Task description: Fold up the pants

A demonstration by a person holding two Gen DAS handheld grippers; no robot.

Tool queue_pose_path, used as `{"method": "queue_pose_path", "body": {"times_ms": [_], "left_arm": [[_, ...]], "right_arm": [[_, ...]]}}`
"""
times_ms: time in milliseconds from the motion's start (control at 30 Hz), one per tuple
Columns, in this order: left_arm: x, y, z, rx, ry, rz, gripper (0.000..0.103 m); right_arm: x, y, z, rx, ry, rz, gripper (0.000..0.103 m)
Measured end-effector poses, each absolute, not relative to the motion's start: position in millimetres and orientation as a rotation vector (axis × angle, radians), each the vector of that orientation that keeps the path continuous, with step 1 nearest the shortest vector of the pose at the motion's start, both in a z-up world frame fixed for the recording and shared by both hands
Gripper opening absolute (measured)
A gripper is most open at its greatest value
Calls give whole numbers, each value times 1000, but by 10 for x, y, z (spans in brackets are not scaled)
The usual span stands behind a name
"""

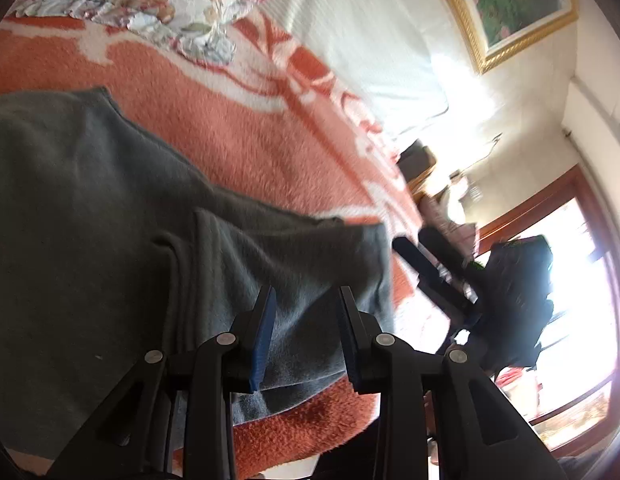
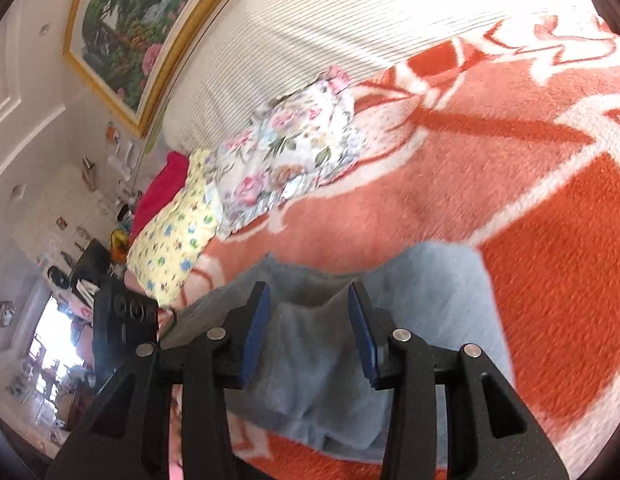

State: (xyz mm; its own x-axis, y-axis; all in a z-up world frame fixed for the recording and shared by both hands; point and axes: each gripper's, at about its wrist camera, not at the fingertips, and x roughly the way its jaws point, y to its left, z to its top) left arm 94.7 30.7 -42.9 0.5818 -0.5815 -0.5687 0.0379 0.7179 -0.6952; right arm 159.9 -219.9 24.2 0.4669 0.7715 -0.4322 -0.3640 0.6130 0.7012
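Daylight floods in through a window (image 1: 582,280) at the right of the left wrist view, blown out to white and throwing glare over the wall (image 1: 522,120) beside it. In the right wrist view the headboard (image 2: 350,20) is washed pale, while the window (image 2: 54,344) glares low left. Both views are smeared with motion blur, curved by the fisheye, and dark at the corners

One pair of grey pants (image 1: 110,208), one orange-and-white blanket (image 2: 550,240), two grippers – left gripper (image 1: 306,300), right gripper (image 2: 308,296), one floral cushion (image 2: 294,152), one yellow patterned cushion (image 2: 174,232), one gold-framed painting (image 2: 126,28).
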Motion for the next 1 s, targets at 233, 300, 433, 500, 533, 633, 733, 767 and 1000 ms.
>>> {"method": "queue_pose_path", "body": {"times_ms": [233, 300, 433, 500, 533, 633, 733, 767, 1000], "left_arm": [[791, 411, -891, -750, 973, -286, 31], [728, 449, -1016, -783, 978, -293, 30], [672, 491, -1060, -799, 964, -297, 29], [657, 484, -1057, -799, 964, -300, 29], [649, 485, -1056, -793, 963, -298, 29], [626, 470, -1055, -790, 956, -294, 29], [563, 503, -1047, -805, 955, -294, 30], [548, 513, -1026, -805, 955, -291, 30], [298, 706, -791, -809, 898, -216, 45]], "right_arm": [[1826, -2253, -71, 575, 880, 691, 42], [1877, -2213, -260, 565, 930, 680, 42], [1835, -2105, -348, 505, 920, 685, 42], [1824, -2125, -263, 514, 906, 697, 42], [1811, -2154, -219, 526, 890, 704, 42], [1789, -2237, -113, 515, 853, 674, 44], [1905, -2194, -328, 492, 964, 647, 44], [1906, -2211, -366, 516, 962, 648, 44], [1774, -2012, -61, 483, 912, 705, 46]]}}
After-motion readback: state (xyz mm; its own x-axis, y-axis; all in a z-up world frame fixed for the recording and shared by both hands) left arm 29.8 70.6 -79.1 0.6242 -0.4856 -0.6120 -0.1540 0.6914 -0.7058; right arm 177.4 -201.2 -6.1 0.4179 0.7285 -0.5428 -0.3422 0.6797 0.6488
